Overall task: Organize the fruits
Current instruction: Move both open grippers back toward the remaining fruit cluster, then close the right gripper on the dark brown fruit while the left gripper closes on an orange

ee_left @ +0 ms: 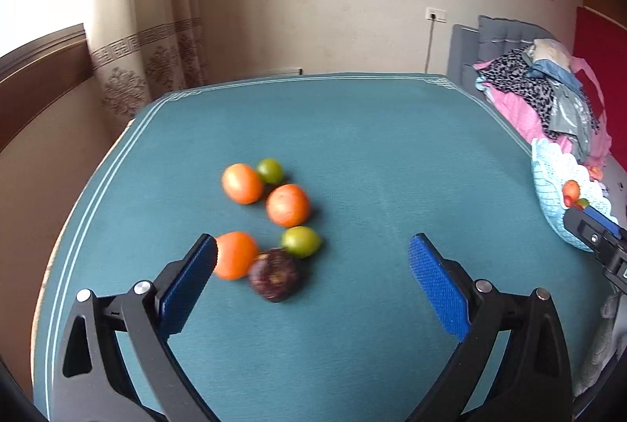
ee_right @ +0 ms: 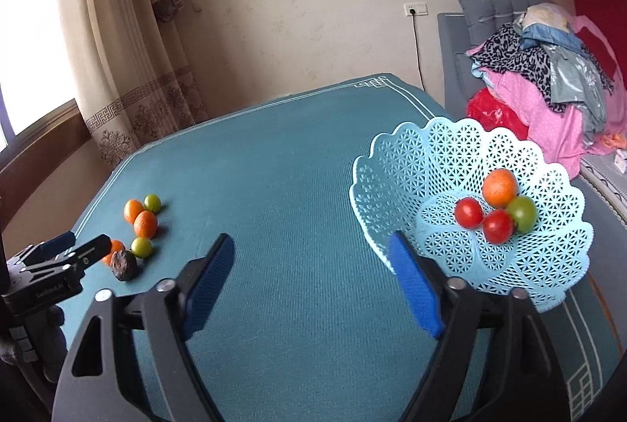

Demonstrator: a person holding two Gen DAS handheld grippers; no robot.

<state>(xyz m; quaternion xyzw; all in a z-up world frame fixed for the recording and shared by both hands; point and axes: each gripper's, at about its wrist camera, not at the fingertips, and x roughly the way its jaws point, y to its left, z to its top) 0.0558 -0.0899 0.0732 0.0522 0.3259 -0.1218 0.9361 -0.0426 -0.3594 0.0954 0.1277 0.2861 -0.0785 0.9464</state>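
1. Your left gripper [ee_left: 312, 252] stands wide open and holds nothing; its blue pads [ee_left: 438, 285] grip only air above the teal tablecloth [ee_left: 352, 132].
2. Just past its left fingertip, at about ten o'clock, lies the loose cluster of fruit: a dark purple fruit [ee_left: 274, 275] touching an orange [ee_left: 234, 254] and a green fruit [ee_left: 301, 241], with two more oranges [ee_left: 288, 205] and another green one [ee_left: 270, 171] farther out.
3. Your right gripper [ee_right: 309, 251] is also spread wide and empty, over bare cloth.
4. Its right finger [ee_right: 415, 288] overlaps the near rim of the light blue basket [ee_right: 392, 171], at two o'clock; whether they touch, you cannot tell.
5. Inside the basket sit an orange [ee_right: 499, 188], two red fruits [ee_right: 468, 212] and a green one [ee_right: 523, 212], bunched together.
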